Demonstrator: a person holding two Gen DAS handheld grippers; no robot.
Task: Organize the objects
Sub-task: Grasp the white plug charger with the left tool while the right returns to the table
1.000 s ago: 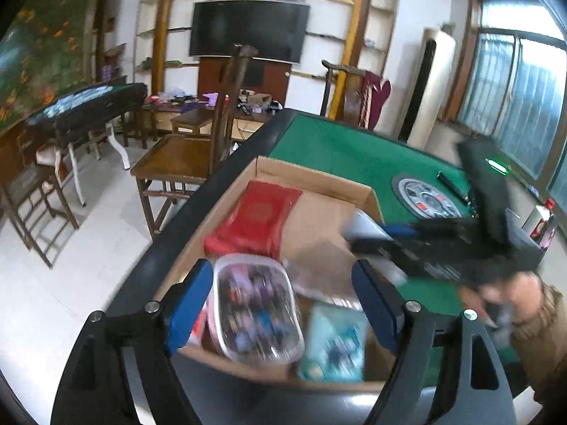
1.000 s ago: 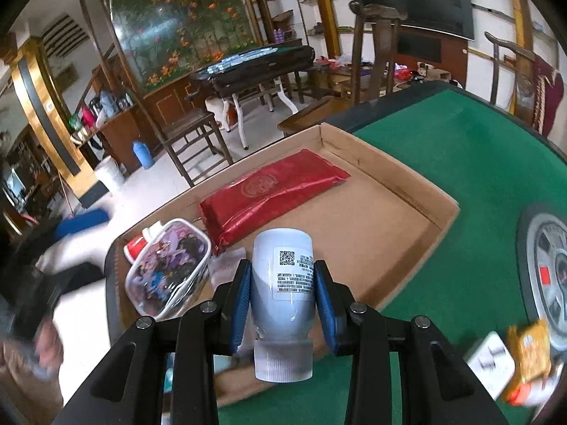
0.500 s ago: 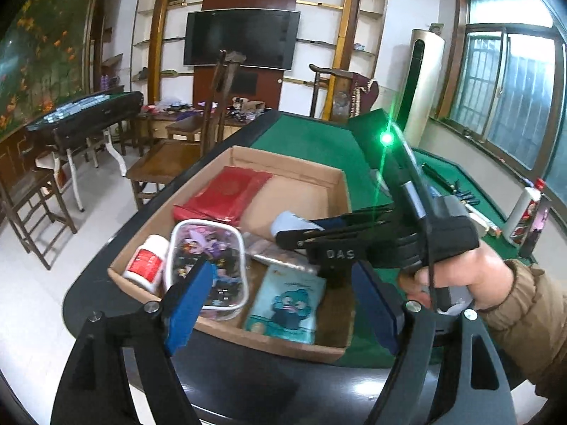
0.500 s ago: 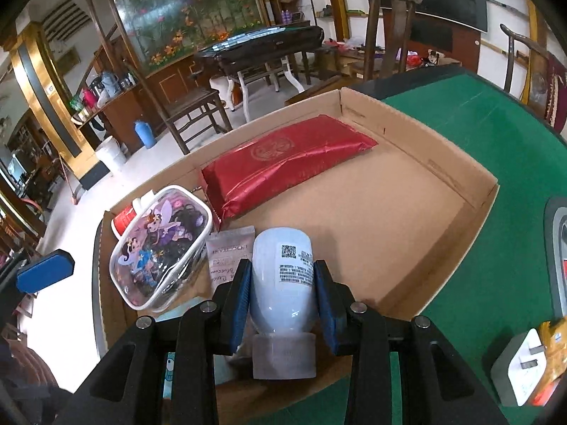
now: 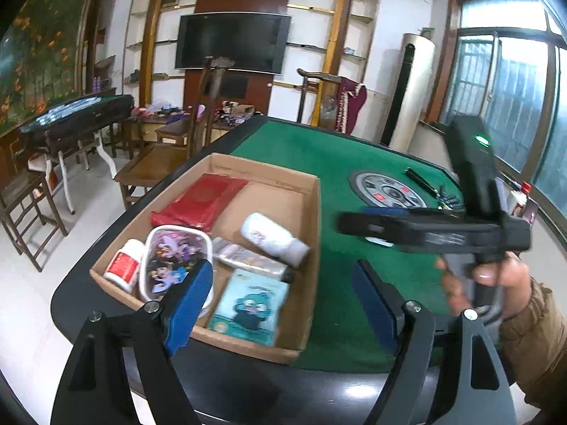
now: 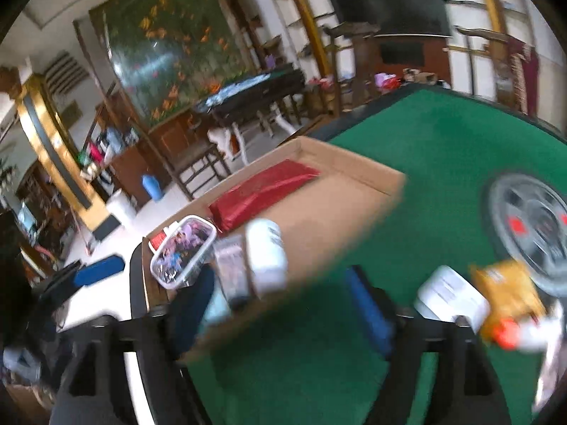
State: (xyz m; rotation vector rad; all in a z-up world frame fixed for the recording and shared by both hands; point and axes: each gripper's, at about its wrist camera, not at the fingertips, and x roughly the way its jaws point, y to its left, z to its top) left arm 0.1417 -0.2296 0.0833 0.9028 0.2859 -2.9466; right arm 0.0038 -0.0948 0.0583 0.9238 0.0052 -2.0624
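Cardboard is forming the shallow box (image 5: 312, 219) sitting left of centre in the left wrist view, already holding, from left to right, a red-labelled white bottle (image 5: 124, 265), a clear cartoon-printed case (image 5: 170, 258), a red packet (image 5: 202, 202), a silvery sachet (image 5: 248, 258), a teal cartoon packet (image 5: 248, 304) and a white bottle (image 5: 273, 237) lying on its side. At the right wrist view's lower right, a white plug adapter (image 6: 450, 297) and an orange snack packet (image 6: 506, 290) are still waiting on the green table (image 5: 354, 163), so sorting looks partly done. The left gripper (image 5: 283, 301) is standing apart and empty; the right gripper (image 6: 283, 304) is opening over the felt with nothing between its jaws.
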